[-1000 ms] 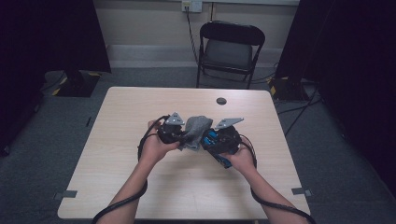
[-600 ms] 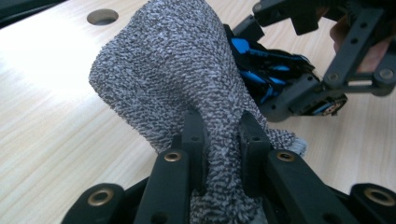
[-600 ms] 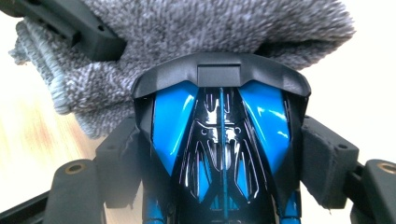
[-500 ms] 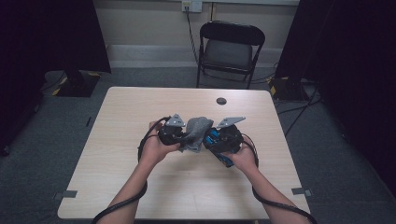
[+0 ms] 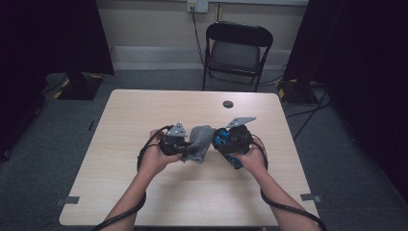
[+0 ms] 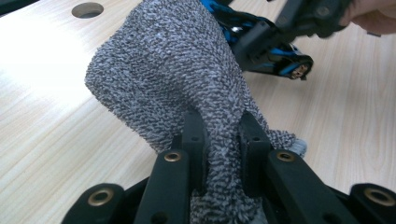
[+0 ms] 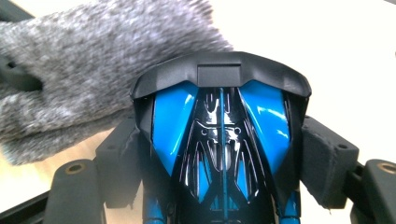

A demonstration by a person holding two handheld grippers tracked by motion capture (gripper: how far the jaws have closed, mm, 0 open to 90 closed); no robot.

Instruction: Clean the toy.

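A grey knitted sock [image 5: 199, 143] hangs between the two grippers over the middle of the table. My left gripper [image 5: 186, 147] is shut on one end of it; in the left gripper view the fabric [image 6: 177, 70] is pinched between the two black fingers [image 6: 194, 135]. My right gripper [image 5: 220, 142] is shut on a blue and black toy car [image 7: 222, 135], whose sides its pads [image 7: 327, 163] press. The sock [image 7: 93, 70] lies against the far end of the car [image 6: 261, 42]. I cannot tell whether the car sits inside the sock.
The light wooden table [image 5: 144, 110] has a round dark hole [image 5: 228, 104] near its far edge. A black folding chair [image 5: 238, 53] stands behind the table. Cables lie on the grey floor at the right, and dark curtains hang on both sides.
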